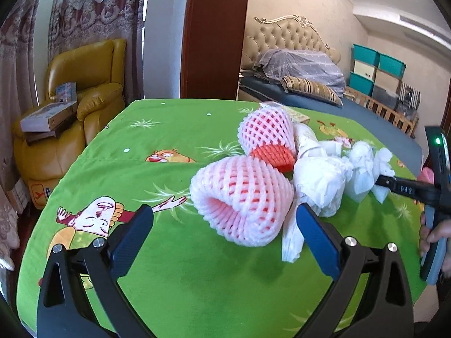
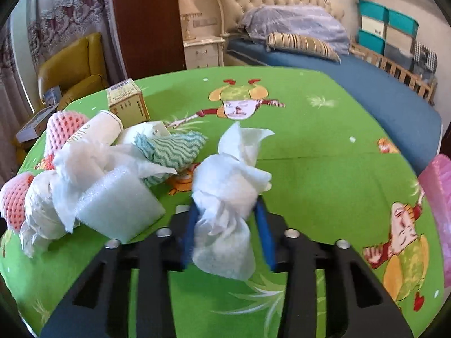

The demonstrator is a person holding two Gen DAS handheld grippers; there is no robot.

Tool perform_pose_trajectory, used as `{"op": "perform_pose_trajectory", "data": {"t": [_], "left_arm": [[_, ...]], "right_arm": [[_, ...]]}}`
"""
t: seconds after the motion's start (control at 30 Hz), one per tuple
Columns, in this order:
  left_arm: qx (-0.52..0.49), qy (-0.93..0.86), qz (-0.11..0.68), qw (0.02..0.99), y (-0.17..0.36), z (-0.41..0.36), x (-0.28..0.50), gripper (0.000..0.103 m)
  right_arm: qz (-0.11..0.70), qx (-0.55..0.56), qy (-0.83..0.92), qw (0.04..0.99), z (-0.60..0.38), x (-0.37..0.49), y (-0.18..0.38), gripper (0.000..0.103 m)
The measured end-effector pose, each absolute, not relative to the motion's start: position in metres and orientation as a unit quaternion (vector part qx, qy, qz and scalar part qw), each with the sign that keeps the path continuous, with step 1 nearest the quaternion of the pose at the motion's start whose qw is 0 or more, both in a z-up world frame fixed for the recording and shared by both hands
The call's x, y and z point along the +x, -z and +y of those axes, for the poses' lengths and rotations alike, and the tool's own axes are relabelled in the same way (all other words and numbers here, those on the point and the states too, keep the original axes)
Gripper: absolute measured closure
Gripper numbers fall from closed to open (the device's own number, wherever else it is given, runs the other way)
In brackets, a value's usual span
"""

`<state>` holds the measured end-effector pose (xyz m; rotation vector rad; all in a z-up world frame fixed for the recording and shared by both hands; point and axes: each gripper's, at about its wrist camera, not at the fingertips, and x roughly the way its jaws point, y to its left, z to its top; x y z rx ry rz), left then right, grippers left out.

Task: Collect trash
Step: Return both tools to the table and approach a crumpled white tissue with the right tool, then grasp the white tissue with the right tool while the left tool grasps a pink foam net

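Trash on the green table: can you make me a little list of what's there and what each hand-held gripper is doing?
surface: green cartoon tablecloth
right hand-held gripper: shut on crumpled white tissue
left hand-held gripper: open, empty, close to the near pink foam net
other trash: white foam block, teal wavy cloth, cardboard box

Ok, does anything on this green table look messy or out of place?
Yes. Trash is heaped mid-table: two pink foam nets, crumpled tissues, a foam block and a small box lying askew. The right claw grips one tissue wad.
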<state>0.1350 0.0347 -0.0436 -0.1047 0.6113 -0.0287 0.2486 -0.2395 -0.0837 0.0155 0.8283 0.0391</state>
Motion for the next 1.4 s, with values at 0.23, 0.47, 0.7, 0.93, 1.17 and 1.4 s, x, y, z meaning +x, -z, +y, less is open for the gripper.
{"op": "perform_pose_trajectory", "data": {"t": [0.23,0.47,0.7,0.93,1.17,1.4], "left_arm": [[-0.066,0.015,0.311,0.948,0.044,0.028,0.153,0.005],[-0.065,0.030,0.327,0.943,0.049,0.018,0.165,0.037],[-0.077,0.040,0.314,0.946,0.055,0.023,0.150,0.048],[-0.088,0.059,0.300,0.948,0.051,0.032,0.145,0.084],[-0.100,0.063,0.279,0.953,0.042,0.042,0.128,0.084],[-0.091,0.074,0.267,0.956,0.030,0.038,0.122,0.084]], "right_arm": [[0.381,0.010,-0.038,0.924,-0.237,0.229,0.077,0.072],[0.376,0.017,-0.041,0.926,-0.238,0.224,0.075,0.072],[0.373,0.018,-0.040,0.927,-0.237,0.223,0.074,0.072],[0.368,0.022,-0.047,0.928,-0.237,0.222,0.073,0.072],[0.360,0.021,-0.055,0.931,-0.236,0.213,0.070,0.072],[0.342,0.013,-0.062,0.937,-0.240,0.194,0.061,0.072]]}}
